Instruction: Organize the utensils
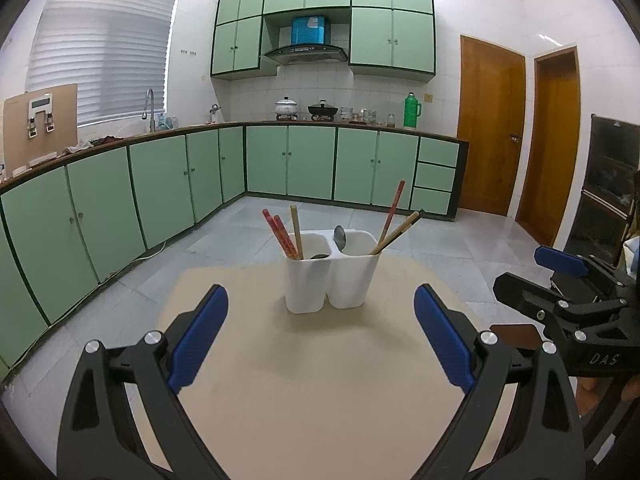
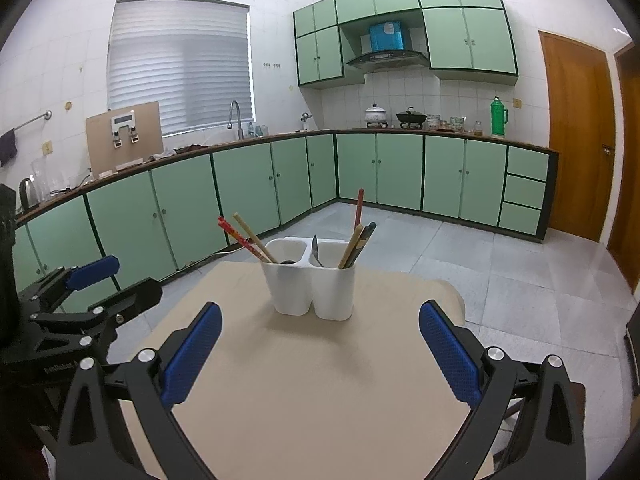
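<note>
Both grippers, left (image 1: 320,336) and right (image 2: 320,350), spread wide, empty. Holder (image 1: 331,276) on tabletop (image 1: 320,392); utensil ends hidden inside; spoon (image 1: 339,237) partly showing.

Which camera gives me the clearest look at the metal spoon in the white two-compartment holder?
Left wrist view: the metal spoon shows its rounded bowl above the white two-compartment plastic holder. Right wrist view shows the spoon edge-on, a thin sliver.
</note>
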Action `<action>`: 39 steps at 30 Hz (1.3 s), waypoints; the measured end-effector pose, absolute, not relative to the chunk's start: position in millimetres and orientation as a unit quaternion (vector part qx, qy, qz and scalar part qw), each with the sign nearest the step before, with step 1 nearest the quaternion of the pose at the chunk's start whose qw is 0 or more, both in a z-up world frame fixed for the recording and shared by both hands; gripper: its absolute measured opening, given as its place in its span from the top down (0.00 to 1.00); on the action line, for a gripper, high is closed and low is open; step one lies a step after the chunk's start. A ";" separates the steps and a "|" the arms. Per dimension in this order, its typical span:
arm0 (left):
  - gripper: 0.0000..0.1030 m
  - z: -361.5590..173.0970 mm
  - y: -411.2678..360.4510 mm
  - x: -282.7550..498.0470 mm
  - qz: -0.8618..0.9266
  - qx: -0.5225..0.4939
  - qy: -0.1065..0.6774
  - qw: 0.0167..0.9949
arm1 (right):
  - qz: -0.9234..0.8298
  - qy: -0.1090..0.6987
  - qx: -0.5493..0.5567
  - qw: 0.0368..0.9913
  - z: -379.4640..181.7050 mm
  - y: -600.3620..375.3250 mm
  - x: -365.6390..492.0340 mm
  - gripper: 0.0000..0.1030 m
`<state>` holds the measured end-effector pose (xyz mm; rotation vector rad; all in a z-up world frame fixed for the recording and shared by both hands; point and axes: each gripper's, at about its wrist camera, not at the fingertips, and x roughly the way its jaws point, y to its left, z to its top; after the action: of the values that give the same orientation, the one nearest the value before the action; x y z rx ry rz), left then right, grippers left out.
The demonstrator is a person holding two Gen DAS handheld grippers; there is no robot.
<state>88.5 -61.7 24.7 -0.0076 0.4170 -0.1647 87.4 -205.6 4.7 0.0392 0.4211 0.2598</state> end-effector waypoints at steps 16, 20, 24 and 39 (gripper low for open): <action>0.11 23.2 -54.8 80.7 -0.079 -0.003 0.199 0.977 | 0.130 0.206 0.016 0.970 8.0 -201.8 88.2 0.06; 0.11 25.1 -53.0 80.1 -0.079 -0.002 0.197 0.977 | 0.130 0.205 0.015 0.970 9.2 -201.1 87.7 0.06; 0.11 26.1 -52.8 79.8 -0.077 -0.001 0.196 0.977 | 0.130 0.205 0.015 0.970 8.7 -201.3 87.4 0.06; 0.11 27.0 -51.5 79.6 -0.076 0.001 0.196 0.978 | 0.129 0.207 0.015 0.970 10.5 -201.4 88.2 0.06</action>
<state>79.6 -51.5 27.0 0.0011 0.3958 -0.1536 88.2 -201.4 10.5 0.0308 0.4192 0.2611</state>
